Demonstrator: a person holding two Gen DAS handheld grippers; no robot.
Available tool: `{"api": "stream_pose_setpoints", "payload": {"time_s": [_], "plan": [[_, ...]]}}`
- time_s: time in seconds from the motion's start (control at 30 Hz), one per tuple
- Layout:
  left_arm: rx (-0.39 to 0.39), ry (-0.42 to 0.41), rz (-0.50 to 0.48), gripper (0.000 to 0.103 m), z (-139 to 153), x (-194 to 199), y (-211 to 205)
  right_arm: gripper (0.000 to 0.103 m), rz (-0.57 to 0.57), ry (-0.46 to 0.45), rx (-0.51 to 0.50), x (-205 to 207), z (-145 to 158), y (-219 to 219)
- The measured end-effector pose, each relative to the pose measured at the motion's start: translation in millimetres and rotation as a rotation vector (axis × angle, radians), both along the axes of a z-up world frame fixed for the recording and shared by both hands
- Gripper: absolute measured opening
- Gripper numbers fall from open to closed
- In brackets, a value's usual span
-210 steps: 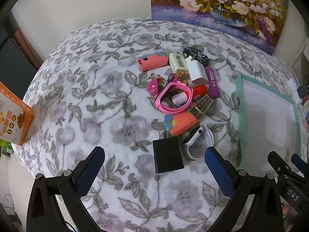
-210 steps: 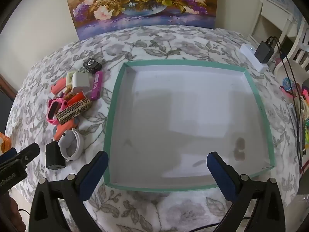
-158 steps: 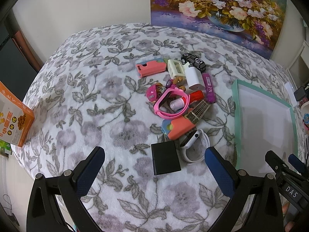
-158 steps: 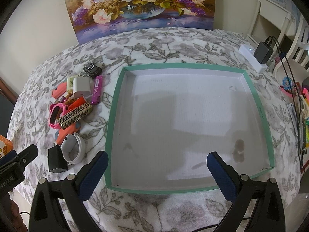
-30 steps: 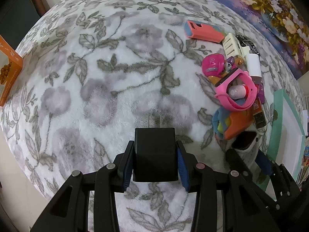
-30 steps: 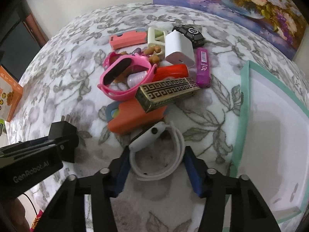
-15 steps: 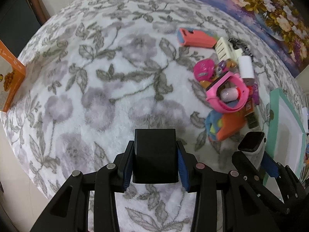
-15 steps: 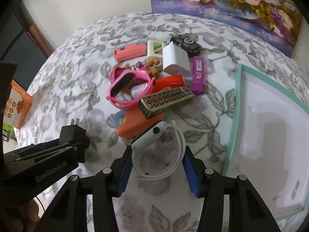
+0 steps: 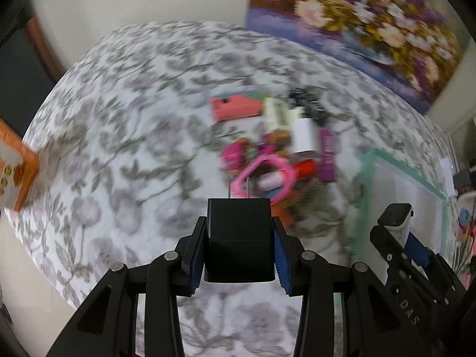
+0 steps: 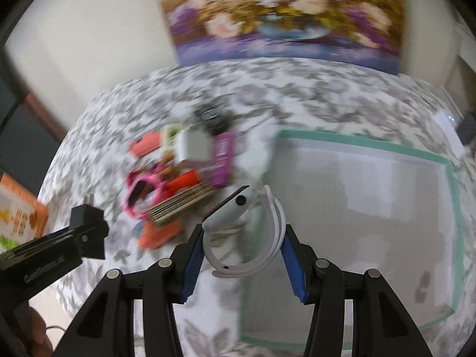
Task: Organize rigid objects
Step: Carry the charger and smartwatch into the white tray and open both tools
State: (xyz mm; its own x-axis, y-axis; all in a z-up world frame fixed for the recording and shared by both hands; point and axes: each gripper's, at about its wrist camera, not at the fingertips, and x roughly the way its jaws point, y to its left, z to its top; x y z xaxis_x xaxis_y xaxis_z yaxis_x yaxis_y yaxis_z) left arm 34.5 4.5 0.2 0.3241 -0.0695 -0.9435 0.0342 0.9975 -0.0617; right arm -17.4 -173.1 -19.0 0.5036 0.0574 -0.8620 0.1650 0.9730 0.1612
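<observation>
Over the floral cloth: both tools are loaded and lifted clear of the table (image 9: 125, 136); frames are motion-blurred.
Left gripper (image 9: 239, 255): blue pads clamped on the sides of a black plug adapter (image 9: 239, 247), prongs pointing away from the lens. Grip is across the flat faces, prob. so the block can't twist.
Right gripper (image 10: 242, 253): pads closed on a white smartwatch (image 10: 238, 208) at the strap loop, watch face up and tilted left. Loop looks slightly squeezed, so hold is springy, less sure than the adapter's.
Tray (image 10: 449, 196): teal-rimmed, white floor, nothing in it as far as visible; sits right of the pile, near it. Likely the drop spot, since it's the one open container in view.
Step (judged): carry phase, 2 items at once, one per hand, to save a trip.
Pile (image 10: 178, 184): leftovers bunched together on the cloth, touching or overlapping.
Count, held: 1 adapter, 1 watch.
Count, pile: 1 pink watch band (image 9: 261, 175), 1 white charger cube (image 9: 303, 136), 1 purple stick (image 10: 223, 157), 1 salmon case (image 9: 235, 108), 1 gold-patterned bar (image 10: 181, 205); 1 dark toy car approx. Smaller bits too blurred to count.
Count, other: 1 tray, 1 orange box (image 9: 17, 172) at the table's left edge, 1 flower painting (image 10: 282, 15) leaning on the wall.
Risk: strap could slip out mid-carry.
</observation>
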Motion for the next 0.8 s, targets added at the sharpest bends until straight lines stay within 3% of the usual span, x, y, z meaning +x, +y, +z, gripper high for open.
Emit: {"api": "stream_pose_setpoints", "payload": {"time_s": [0.23,0.4,0.8], "plan": [[0.010,-0.012,-0.112,0.042,14,7,-62,0.053,-0.151,-0.014,-0.010,-3,10,-62],[-0.030,0.009,-0.181,0.042,16,10,-106,0.053,-0.237,-0.028,0.034,-8,14,-102],[0.013,0.032,-0.296,0.042,0,19,-192,0.053,-0.365,-0.029,0.020,-11,12,-164]]}}
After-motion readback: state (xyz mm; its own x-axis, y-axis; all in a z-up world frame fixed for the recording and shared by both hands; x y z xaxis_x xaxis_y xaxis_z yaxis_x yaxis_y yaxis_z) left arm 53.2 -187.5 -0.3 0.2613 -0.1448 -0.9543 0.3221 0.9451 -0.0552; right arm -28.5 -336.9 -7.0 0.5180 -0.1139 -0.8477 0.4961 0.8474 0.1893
